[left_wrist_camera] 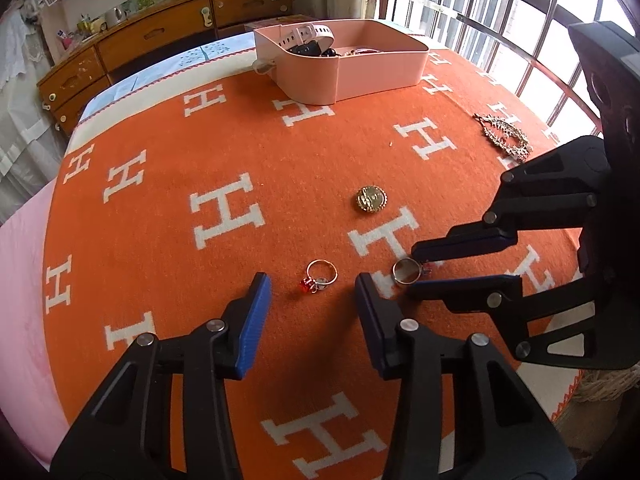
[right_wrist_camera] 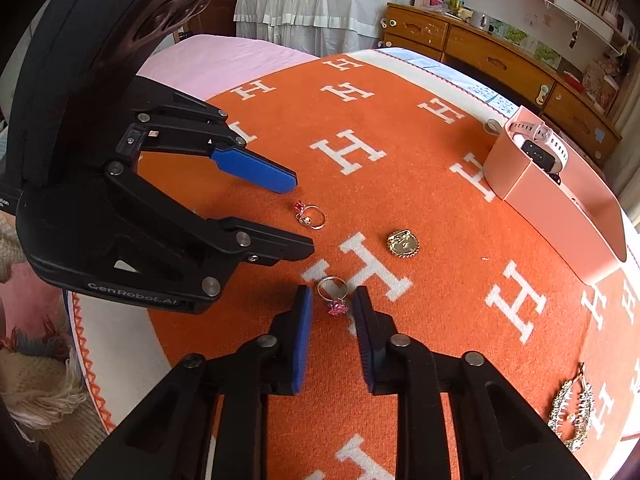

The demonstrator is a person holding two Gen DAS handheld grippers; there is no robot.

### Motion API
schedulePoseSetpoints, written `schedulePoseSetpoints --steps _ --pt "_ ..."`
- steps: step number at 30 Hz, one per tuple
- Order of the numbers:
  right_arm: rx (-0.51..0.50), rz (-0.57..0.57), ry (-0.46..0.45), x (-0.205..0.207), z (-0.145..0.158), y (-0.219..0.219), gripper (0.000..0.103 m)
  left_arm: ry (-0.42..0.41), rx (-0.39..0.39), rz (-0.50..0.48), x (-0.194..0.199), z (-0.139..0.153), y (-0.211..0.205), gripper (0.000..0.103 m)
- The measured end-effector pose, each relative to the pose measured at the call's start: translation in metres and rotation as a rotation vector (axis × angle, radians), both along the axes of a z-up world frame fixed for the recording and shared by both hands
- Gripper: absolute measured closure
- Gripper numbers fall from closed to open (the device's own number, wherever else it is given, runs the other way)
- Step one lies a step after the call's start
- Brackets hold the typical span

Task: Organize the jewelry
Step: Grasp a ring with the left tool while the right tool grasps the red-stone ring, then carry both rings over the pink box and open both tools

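Note:
A ring with a red stone (left_wrist_camera: pixel 320 279) lies on the orange blanket (left_wrist_camera: pixel 168 248) just ahead of my open left gripper (left_wrist_camera: pixel 312 286); it also shows in the right wrist view (right_wrist_camera: pixel 309 214). A ring with a pink stone (right_wrist_camera: pixel 334 295) lies between the fingertips of my open right gripper (right_wrist_camera: pixel 333 300), with gaps on both sides; in the left wrist view this ring (left_wrist_camera: pixel 407 271) sits between the right gripper's fingers (left_wrist_camera: pixel 414 270). A gold round brooch (left_wrist_camera: pixel 371 199) (right_wrist_camera: pixel 403 244) lies farther out. A pink box (left_wrist_camera: pixel 348 62) (right_wrist_camera: pixel 556 196) holds a white watch (right_wrist_camera: pixel 538 140).
A sparkly necklace (left_wrist_camera: pixel 505 136) (right_wrist_camera: pixel 570 412) lies near the blanket's edge by the window bars (left_wrist_camera: pixel 500 20). A wooden drawer unit (left_wrist_camera: pixel 160 36) stands beyond the bed. The left gripper (right_wrist_camera: pixel 298 216) reaches in from the left in the right wrist view.

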State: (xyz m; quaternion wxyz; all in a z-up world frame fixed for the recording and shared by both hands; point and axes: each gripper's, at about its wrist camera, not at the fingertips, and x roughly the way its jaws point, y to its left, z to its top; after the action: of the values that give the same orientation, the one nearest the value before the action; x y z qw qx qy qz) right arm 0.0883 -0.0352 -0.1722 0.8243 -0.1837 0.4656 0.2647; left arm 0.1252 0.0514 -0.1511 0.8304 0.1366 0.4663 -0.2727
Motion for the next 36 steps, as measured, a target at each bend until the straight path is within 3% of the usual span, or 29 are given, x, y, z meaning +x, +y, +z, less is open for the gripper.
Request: schedulePoseSetpoints --steps 1,6,8,17,22,28,36 --pt "0.002 -0.004 0.0 0.0 0.0 0.0 0.09 -0.004 -0.003 0.006 0.001 0.0 0.0 0.067" --pt "0.011 -0.015 0.003 -0.001 0.001 -0.003 0.092 -0.017 -0.005 0.026 0.003 0.0 0.0 0.076" --pt "0.014 -0.022 0.003 -0.002 0.002 -0.005 0.093 -0.02 -0.005 0.029 0.002 0.0 -0.001 0.086" --pt "0.052 -0.085 0.016 -0.004 0.008 -0.021 0.093 -0.04 -0.001 0.056 -0.007 0.003 -0.005 0.097" --pt "0.081 -0.12 0.007 -0.009 0.023 -0.036 0.093 -0.046 -0.023 0.077 -0.011 0.018 -0.006 0.097" --pt "0.12 -0.186 -0.019 -0.007 0.061 -0.068 0.093 -0.073 -0.067 0.096 -0.011 0.058 -0.014 0.097" --pt "0.213 -0.313 -0.114 0.011 0.146 -0.126 0.093 -0.114 -0.137 0.108 0.01 0.13 -0.042 0.097"
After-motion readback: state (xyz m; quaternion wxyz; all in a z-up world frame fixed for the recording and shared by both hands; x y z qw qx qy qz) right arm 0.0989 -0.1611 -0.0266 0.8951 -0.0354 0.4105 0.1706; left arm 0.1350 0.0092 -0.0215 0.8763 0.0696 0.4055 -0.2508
